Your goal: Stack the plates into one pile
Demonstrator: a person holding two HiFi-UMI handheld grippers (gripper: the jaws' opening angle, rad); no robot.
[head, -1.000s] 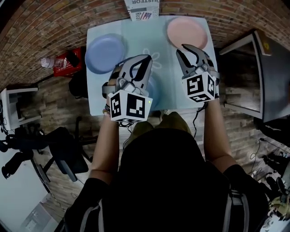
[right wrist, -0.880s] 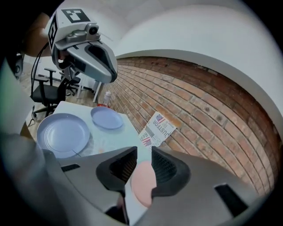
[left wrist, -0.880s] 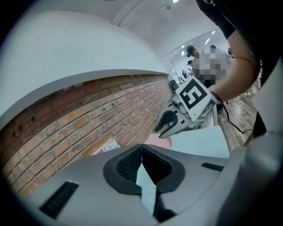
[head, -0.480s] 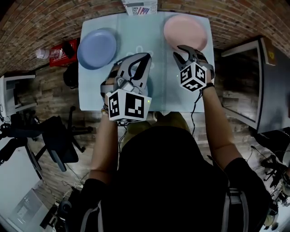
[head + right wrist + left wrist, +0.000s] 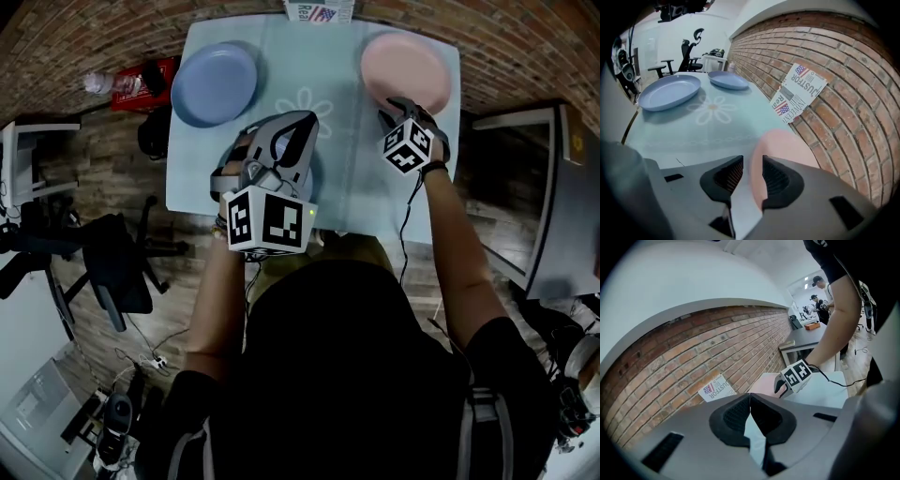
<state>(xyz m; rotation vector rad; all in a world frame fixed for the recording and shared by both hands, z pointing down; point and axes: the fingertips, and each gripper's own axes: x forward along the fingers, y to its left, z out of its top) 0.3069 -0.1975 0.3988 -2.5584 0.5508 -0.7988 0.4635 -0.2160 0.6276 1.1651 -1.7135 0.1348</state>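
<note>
Right gripper just dropped down to the pink plate while its fingers spread. The plate's near rim now sits in the gap, not pinched yet, so I'd say the pickup's next. Left gripper is pressed together, empty. Both blue plates, nearer and farther, lie well left of those fingers. Pale blue daisy-print table, brick wall right behind.

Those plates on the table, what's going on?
A person holds a gripper in each hand over a pale blue table. The right gripper is at the rim of the round pink plate; its jaws have just been opening, rim between them, ungripped. The left gripper hangs shut above one round blue plate; a second blue plate sits apart. Nothing stacked yet.
</note>
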